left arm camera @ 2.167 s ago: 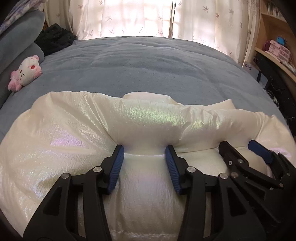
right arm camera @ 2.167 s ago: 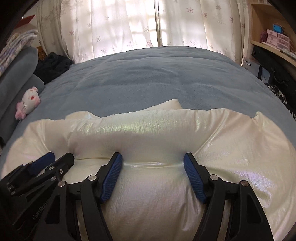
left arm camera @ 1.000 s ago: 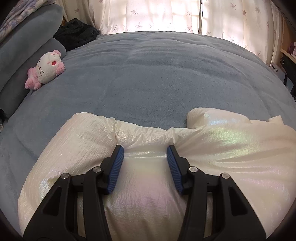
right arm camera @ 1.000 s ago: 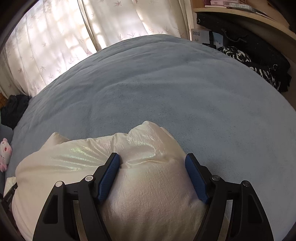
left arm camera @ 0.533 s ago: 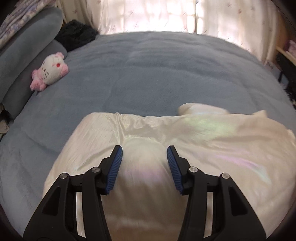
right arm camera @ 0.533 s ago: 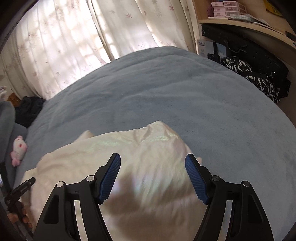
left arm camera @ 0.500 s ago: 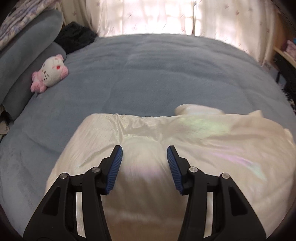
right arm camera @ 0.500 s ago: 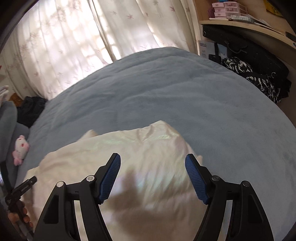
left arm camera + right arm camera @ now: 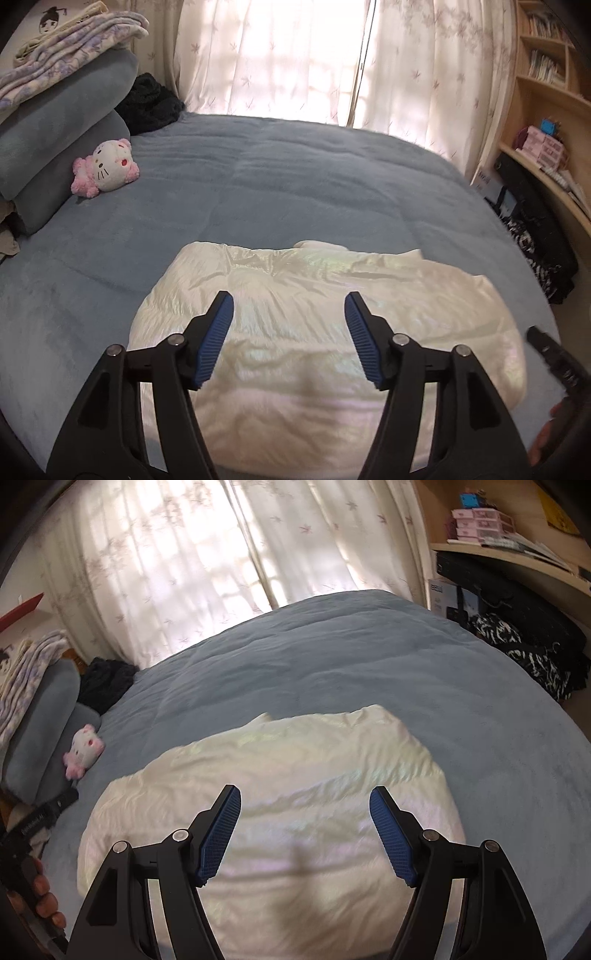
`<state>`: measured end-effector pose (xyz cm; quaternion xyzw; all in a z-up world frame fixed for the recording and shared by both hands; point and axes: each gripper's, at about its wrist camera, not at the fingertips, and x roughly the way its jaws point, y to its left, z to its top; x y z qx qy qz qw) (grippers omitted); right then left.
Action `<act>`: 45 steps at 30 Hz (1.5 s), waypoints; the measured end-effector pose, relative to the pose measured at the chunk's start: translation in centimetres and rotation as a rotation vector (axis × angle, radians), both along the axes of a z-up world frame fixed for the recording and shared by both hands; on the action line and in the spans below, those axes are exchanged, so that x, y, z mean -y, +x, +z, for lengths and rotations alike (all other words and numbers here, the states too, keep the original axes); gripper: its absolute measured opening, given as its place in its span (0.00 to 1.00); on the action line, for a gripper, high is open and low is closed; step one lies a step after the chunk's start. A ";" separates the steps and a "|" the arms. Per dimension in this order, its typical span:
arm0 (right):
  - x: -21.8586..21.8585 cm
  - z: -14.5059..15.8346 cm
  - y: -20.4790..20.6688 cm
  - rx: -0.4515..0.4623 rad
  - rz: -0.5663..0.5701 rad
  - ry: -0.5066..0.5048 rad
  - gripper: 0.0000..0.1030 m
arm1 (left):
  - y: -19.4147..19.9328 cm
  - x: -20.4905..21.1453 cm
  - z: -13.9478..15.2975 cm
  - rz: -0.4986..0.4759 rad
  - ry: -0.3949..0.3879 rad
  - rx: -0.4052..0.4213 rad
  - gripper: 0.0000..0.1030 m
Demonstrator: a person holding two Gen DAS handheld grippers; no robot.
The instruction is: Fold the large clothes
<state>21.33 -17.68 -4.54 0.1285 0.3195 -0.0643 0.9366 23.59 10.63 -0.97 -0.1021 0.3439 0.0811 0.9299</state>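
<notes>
Jacket [image 9: 325, 332], cream-white with a pearly, iridescent sheen and a finely crinkled shell, lies folded into one broad, puffy bundle on the bed [image 9: 295, 184], close to its near edge and roughly midway between the bed's left and right sides; the blue cover shows all round the three sides in view. Its surface carries shallow creases and faint pink and green glints, and a small rounded fold pokes out at its far edge. Both claws hang over it with their jaws spread wide and nothing between the blue pads: the left gripper [image 9: 288, 334] above the bundle's left half, the right gripper [image 9: 304, 829] above its right half [image 9: 295, 812]; whether the pads touch the fabric I cannot tell. One bed fills the room's middle, covered in plush grey-blue. At its left side two grey-blue pillows [image 9: 62, 122] are stacked, with patterned folded blankets on top, and one pink-and-white plush cat [image 9: 107, 168] rests against them. One dark heap of clothing [image 9: 151, 103] sits at the far left corner. Sheer curtains [image 9: 295, 55] with a leaf print, backlit, span the far wall. Wooden shelves [image 9: 546, 92] with books and pink boxes stand to the right, with black bags [image 9: 517, 627] below them.
</notes>
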 end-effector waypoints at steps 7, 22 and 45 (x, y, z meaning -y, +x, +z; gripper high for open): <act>-4.5 0.7 -3.9 0.023 0.072 -0.027 0.72 | -5.2 1.0 0.9 -0.032 -0.053 0.005 0.71; -9.0 -0.3 -8.3 0.087 0.131 0.006 0.72 | -13.2 -1.5 -4.4 0.000 -0.193 -0.011 0.77; -10.3 -8.5 -7.0 -0.033 0.206 0.055 0.72 | -14.4 -7.9 -20.0 0.096 -0.688 -0.116 0.77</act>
